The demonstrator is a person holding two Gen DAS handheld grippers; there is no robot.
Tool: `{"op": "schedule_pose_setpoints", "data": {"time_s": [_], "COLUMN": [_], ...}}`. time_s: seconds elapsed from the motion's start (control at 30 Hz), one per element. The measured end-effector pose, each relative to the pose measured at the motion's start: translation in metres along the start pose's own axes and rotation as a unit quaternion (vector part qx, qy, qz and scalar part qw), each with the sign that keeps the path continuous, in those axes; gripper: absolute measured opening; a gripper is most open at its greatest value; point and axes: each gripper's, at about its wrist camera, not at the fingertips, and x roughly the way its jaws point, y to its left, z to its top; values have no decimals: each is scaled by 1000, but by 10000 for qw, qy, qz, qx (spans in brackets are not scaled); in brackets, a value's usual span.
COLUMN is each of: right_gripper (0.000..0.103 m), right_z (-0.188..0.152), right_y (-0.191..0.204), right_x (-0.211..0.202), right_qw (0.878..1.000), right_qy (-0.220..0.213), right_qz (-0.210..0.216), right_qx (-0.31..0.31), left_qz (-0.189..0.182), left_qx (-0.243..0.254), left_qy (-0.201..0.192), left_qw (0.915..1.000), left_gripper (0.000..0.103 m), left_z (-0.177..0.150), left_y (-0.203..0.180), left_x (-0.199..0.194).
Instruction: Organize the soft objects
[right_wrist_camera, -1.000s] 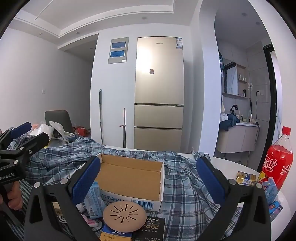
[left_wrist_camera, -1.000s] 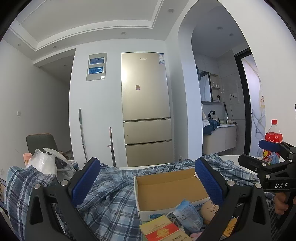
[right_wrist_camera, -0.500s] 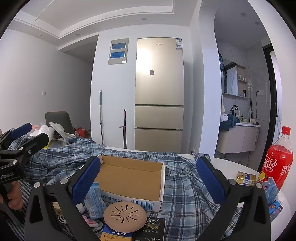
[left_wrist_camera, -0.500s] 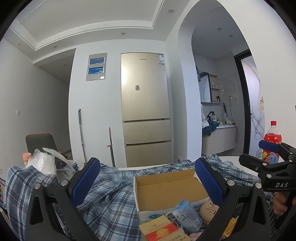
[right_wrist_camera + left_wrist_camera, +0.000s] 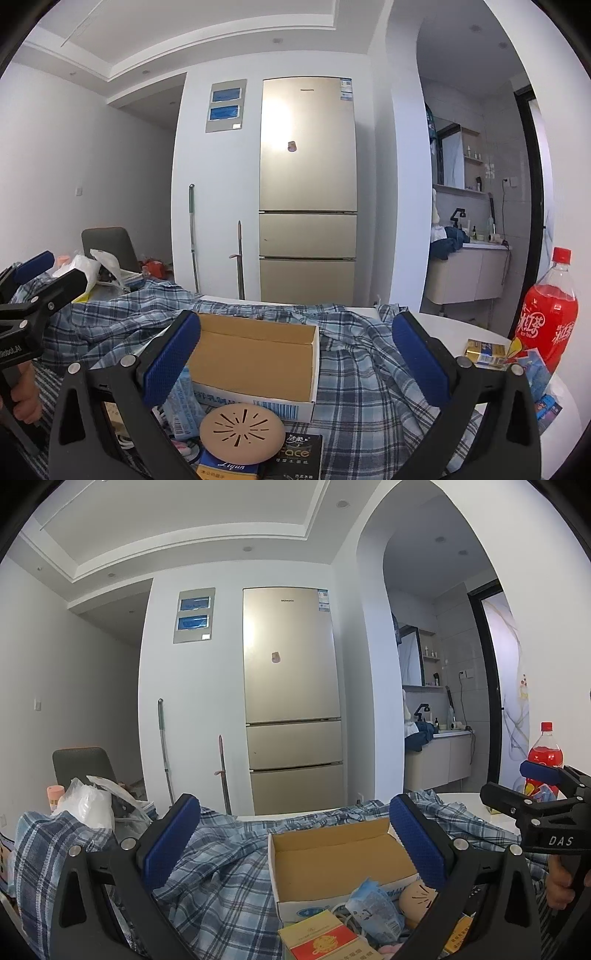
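Both grippers, left (image 5: 291, 843) and right (image 5: 295, 362), hover with fingers wide and empty above the box (image 5: 258, 358), apparently ready to gather the shirt (image 5: 354, 373) spread around it.

A gold fridge (image 5: 307, 192) stands against the far wall, a mop (image 5: 192, 236) leaning to its left. A red soda bottle (image 5: 546, 317) stands upright on the white desk (image 5: 461, 328), with a gold packet (image 5: 484, 352) just beside it. A grey chair (image 5: 83, 764) sits at left.
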Motion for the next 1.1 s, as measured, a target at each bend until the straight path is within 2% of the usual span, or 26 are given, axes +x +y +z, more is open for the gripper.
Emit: {"op": "schedule_pose_setpoints", "data": {"time_s": [0.37,0.67,0.77,0.87,1.0,1.1], "right_gripper": [103,103,103,103,103,103], "right_z": [1,0,0,1,4,8], "right_y": [-1,8,8,6,1,-3], "right_x": [1,-1,1,4,8,10], "right_qw": [10000,9998,9997,9998,9997,9992], "right_qy": [-16,-12,75,123,231,374], "right_qz": [-38,-70,-140,-102,54,121], "right_qx": [-16,-186,-164,-117,12,118], "left_qz": [-47,-65,34,161,12,-130], "left_qx": [139,170,184,254,24,-224], "left_qy": [-82,173,291,636,1185,1746], "left_qw": [9999,9997,9994,9975,9930,9843], "left_gripper": [103,103,103,103,103,103], "left_z": [-1,5,5,5,3,-3], "left_y": [-5,-7,-7,-7,1,8], "left_x": [-6,-4,0,11,26,41]}}
